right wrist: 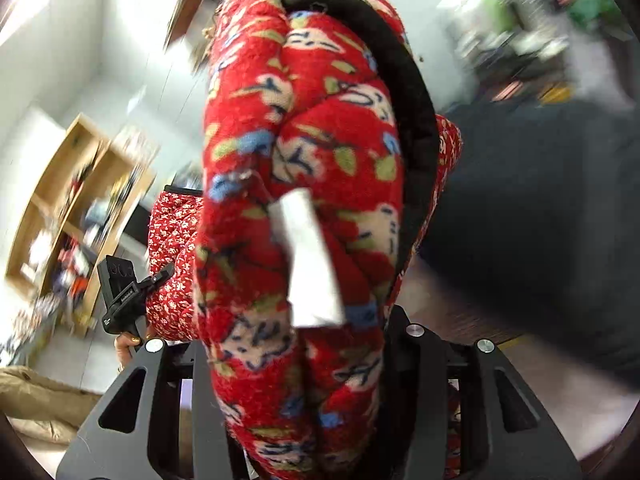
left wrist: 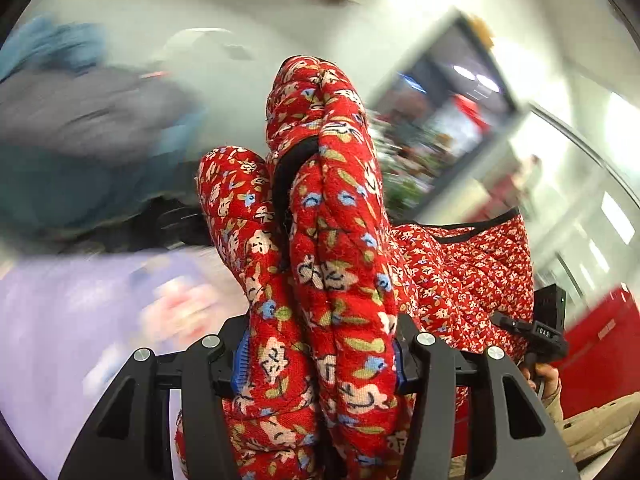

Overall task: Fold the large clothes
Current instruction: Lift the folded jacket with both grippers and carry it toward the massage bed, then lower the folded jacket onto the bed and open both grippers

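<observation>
A thick red quilted garment [left wrist: 340, 240] with a small flower print and black piping hangs in the air between both grippers. My left gripper [left wrist: 318, 364] is shut on a bunched fold of it, the blue pads pressing on either side. In the right wrist view the same garment [right wrist: 304, 152] fills the middle, with a white label [right wrist: 310, 264] on it, and my right gripper [right wrist: 304, 376] is shut on that thick edge. The right gripper [left wrist: 540, 328] shows at the right of the left wrist view, and the left gripper [right wrist: 124, 296] at the left of the right wrist view, each with a hand below it.
A grey and blue pile of clothes [left wrist: 80, 140] lies at the left over a pale lilac surface [left wrist: 60, 320]. A wooden shelf unit [right wrist: 76, 208] full of items stands by a white wall. A dark sofa or bed [right wrist: 540, 220] fills the right. The background is blurred.
</observation>
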The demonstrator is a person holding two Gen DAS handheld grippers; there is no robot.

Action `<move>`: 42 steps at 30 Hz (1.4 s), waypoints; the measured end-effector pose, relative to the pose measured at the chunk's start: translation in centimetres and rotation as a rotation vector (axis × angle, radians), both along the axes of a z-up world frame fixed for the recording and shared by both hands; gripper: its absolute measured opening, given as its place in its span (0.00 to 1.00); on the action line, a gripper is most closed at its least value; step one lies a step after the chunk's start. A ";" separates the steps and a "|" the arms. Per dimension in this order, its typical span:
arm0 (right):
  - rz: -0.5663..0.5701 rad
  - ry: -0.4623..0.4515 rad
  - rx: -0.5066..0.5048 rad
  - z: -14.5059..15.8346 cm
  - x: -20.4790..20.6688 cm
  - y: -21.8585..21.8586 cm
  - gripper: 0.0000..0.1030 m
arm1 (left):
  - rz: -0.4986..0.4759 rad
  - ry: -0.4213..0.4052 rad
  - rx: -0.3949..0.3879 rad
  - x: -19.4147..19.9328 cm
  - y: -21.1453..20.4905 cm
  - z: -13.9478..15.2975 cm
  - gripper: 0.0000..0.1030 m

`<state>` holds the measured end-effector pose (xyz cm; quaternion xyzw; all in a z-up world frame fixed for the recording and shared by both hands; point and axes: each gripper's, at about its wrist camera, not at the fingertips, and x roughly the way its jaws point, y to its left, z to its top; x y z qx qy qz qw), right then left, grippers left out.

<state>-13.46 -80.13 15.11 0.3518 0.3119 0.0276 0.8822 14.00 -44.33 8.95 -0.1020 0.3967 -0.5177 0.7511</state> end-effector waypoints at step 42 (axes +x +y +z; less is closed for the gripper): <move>-0.749 -0.123 0.387 -14.0 -26.7 -24.6 0.84 | 0.107 -0.183 0.375 0.8 -21.6 -2.7 0.94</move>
